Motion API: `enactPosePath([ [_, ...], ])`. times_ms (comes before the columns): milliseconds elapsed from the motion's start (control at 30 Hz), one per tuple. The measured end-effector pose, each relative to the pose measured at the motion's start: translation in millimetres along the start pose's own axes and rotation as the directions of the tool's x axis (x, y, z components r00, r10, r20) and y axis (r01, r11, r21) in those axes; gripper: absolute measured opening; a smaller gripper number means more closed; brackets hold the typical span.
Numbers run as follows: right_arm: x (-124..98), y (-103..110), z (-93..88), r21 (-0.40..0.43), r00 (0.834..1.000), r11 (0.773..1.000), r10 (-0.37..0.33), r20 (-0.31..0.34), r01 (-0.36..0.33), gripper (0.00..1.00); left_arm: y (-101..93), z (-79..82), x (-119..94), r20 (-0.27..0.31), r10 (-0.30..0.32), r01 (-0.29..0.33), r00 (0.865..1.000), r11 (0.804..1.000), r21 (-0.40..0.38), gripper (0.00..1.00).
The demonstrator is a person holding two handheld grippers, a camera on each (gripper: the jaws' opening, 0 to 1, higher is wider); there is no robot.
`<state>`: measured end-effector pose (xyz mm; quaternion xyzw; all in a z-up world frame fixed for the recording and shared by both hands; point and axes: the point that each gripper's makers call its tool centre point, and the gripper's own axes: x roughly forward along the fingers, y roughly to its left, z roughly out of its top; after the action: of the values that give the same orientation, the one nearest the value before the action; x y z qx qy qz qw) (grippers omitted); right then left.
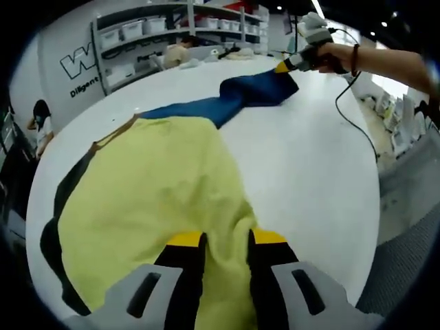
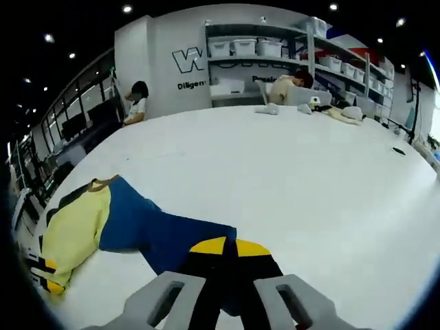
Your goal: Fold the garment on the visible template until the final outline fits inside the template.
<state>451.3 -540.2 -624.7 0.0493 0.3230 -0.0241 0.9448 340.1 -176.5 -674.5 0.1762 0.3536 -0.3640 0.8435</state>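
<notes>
Currently, item: yellow-and-blue garment (image 1: 165, 199), centre of the left gripper view, on the white table (image 1: 309, 172). Your left gripper (image 1: 227, 240) pinches its yellow hem; your right gripper (image 2: 227, 247) clamps the blue end. Dark template (image 1: 51, 240) at lower left. Folding largely remains.

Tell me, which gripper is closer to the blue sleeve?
Right. The right gripper is clamped on the blue sleeve at its end; the left gripper pinches the yellow body, farther away.

i see a yellow and blue garment (image 1: 165, 185) with black edging on my white table (image 1: 302, 172).
</notes>
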Motion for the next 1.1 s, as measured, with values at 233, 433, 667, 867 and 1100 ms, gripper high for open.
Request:
enactPosePath([
  [233, 16, -16, -15.1, -0.04, 0.997, 0.998, -0.049, -0.057, 0.047, 0.0, 0.3, 0.5, 0, 0.009, 0.004, -0.004, 1.0, 1.0, 0.0, 0.24],
  [433, 25, -41, -22.3, -0.119, 0.985, 0.986, -0.127, -0.114, 0.113, 0.0, 3.9, 0.6, 0, 0.019, 0.014, -0.013, 1.0, 1.0, -0.004, 0.18],
  [667, 29, -55, -25.6, -0.22, 0.972, 0.964, -0.183, -0.145, 0.148, 0.0, 4.1, 0.5, 0, 0.019, 0.006, -0.006, 1.0, 1.0, -0.002, 0.17],
  [867, 17, -56, -40.0, -0.274, 0.956, 0.948, -0.218, -0.198, 0.16, 0.0, 4.1, -0.1, 0, 0.016, 0.005, -0.005, 1.0, 1.0, -0.011, 0.17],
  [1100, 9, -62, -52.1, -0.325, 0.94, 0.929, -0.257, -0.225, 0.176, 0.0, 3.1, -0.4, 0, 0.014, 0.007, -0.007, 1.0, 1.0, -0.008, 0.17],
])
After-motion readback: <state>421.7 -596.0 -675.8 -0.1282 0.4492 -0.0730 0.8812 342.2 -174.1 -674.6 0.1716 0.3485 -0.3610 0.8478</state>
